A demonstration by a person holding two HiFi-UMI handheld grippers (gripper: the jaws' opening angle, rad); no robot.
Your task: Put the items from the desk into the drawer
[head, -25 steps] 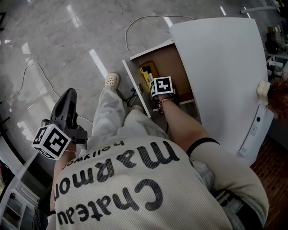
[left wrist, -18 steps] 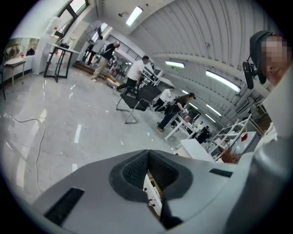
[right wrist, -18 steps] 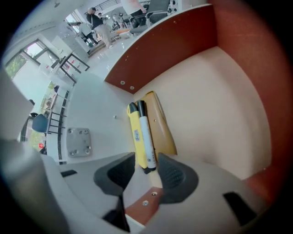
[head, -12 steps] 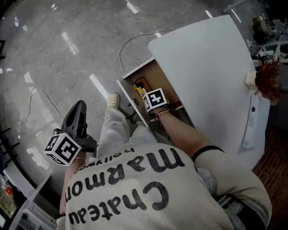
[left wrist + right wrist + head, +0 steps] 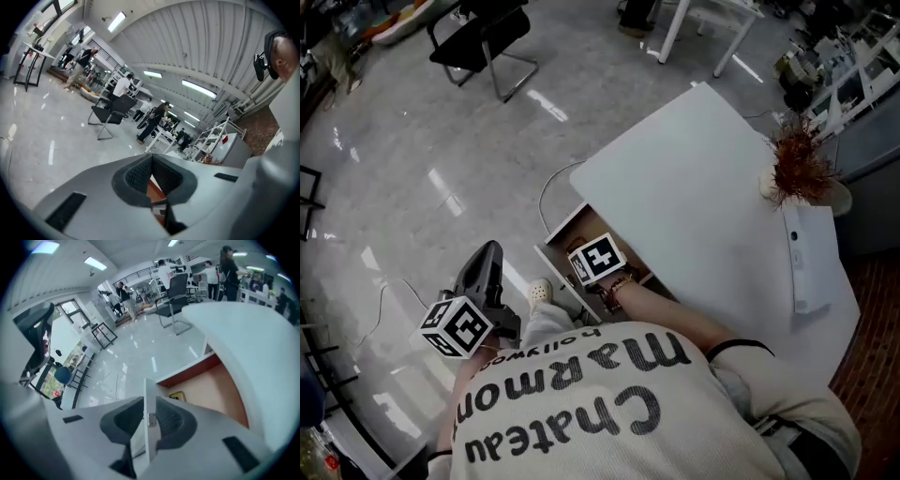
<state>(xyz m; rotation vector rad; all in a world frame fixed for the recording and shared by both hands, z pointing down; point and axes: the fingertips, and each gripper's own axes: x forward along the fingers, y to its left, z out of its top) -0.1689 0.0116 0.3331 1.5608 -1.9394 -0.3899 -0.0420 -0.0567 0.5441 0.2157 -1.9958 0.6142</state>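
Observation:
The wooden drawer (image 5: 555, 265) stands pulled out from under the white desk (image 5: 694, 187). A yellow item (image 5: 177, 396) lies inside it. My right gripper (image 5: 149, 411), under its marker cube (image 5: 598, 262), hangs above the drawer. Its jaws have just been closing and stand partly apart. The drawer's white front panel (image 5: 150, 390) shows in the gap below them, and the pads hold nothing. My left gripper (image 5: 487, 253) is out over the floor at the left, its pads (image 5: 140, 171) together and empty. On the desk's far end are a dried red-brown plant (image 5: 795, 164) and a flat white box (image 5: 808, 258).
A black chair (image 5: 483, 33) and white table legs (image 5: 703, 28) stand across the shiny floor. A cable (image 5: 546, 192) loops on the floor beside the drawer. Cluttered shelves (image 5: 848, 56) line the right side. Several people stand far off in both gripper views.
The right gripper has come up out of the drawer, leaving the yellow item inside. The left gripper has risen too. The head view has pulled back, showing more desk and floor.

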